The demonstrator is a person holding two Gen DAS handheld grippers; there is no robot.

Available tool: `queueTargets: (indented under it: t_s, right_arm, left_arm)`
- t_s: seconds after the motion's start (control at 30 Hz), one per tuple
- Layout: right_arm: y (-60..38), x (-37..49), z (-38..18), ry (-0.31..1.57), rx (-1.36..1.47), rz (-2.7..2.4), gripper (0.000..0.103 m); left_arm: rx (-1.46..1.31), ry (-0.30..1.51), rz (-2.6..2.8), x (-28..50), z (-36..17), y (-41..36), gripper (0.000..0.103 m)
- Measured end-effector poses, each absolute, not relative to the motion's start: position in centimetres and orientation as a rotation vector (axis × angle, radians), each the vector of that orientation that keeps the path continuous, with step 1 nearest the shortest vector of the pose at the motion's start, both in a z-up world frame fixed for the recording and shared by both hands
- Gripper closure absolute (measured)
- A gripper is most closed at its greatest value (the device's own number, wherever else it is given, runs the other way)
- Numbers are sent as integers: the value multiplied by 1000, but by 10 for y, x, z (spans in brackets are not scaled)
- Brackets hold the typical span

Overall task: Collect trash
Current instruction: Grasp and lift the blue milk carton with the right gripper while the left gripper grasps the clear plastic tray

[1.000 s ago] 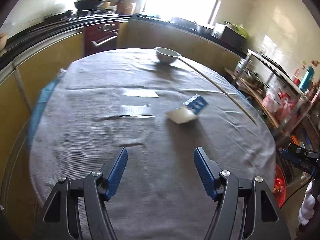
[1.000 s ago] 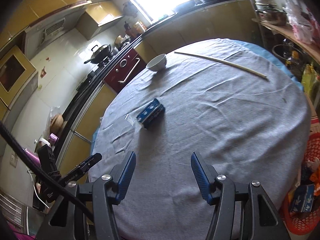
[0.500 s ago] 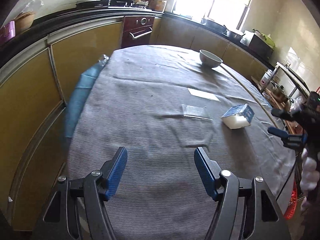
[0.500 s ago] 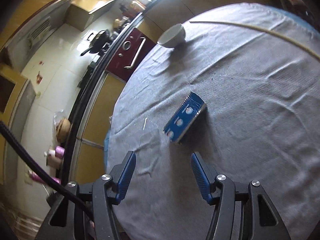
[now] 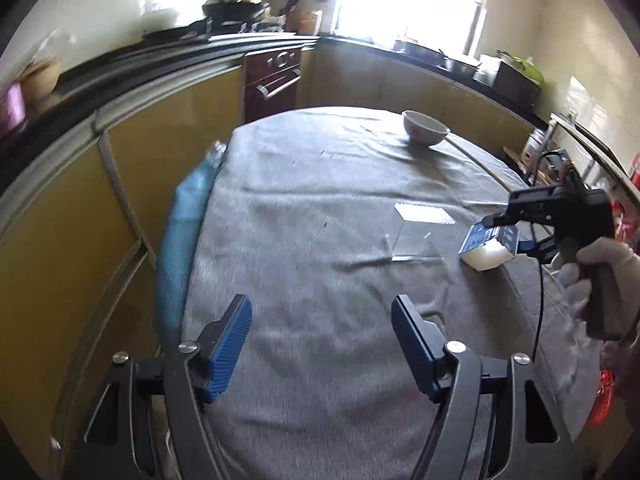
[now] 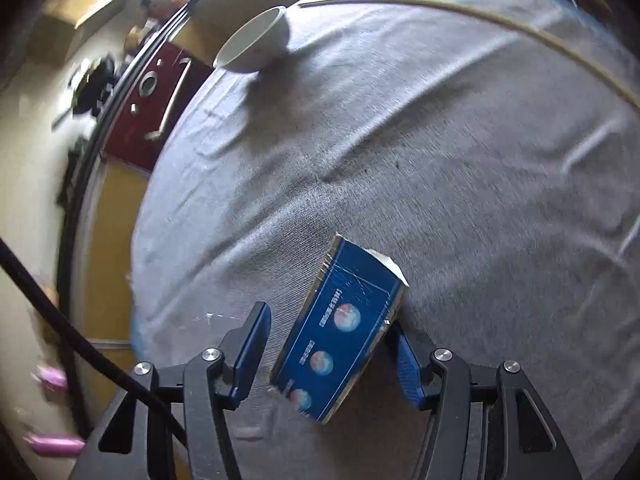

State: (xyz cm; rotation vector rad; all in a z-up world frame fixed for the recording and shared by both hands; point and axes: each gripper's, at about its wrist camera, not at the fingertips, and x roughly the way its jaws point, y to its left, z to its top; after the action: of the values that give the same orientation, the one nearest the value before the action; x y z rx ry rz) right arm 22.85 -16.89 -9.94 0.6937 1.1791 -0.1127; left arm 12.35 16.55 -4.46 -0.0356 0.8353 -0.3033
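Here your right gripper (image 6: 328,356) straddles the box (image 6: 340,332), jaws apart; your left gripper (image 5: 322,344) has just widened, nothing between its jaws.

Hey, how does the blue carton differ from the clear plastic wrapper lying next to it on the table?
The blue carton is an opaque box with blue printed sides and a white end; the clear plastic wrapper is see-through.
The carton has depth and stands proud of the cloth; the wrapper lies flat.
The carton sits between the open fingers of the right gripper; nothing is around the wrapper.
Both rest on the grey tablecloth.
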Motion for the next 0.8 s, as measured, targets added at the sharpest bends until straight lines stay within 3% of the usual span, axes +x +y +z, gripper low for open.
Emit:
queueTargets:
  t_s: [0.1, 0.33, 0.57, 0.8]
  right_arm:
    - [-157, 225, -99, 1169, 533, -115, 53]
    - [-177, 177, -89, 1086, 470, -57, 54]
    - [-207, 111, -75, 1041, 531, -1, 54]
    - [-210, 73, -76, 1007, 579, 60, 54]
  left_arm:
    - [9, 777, -407, 140, -32, 152, 18]
    - [11, 838, -541, 192, -31, 101, 14]
    - [-137, 1060, -433, 243, -68, 54, 14]
    - [-205, 1140, -370, 264, -86, 36, 14]
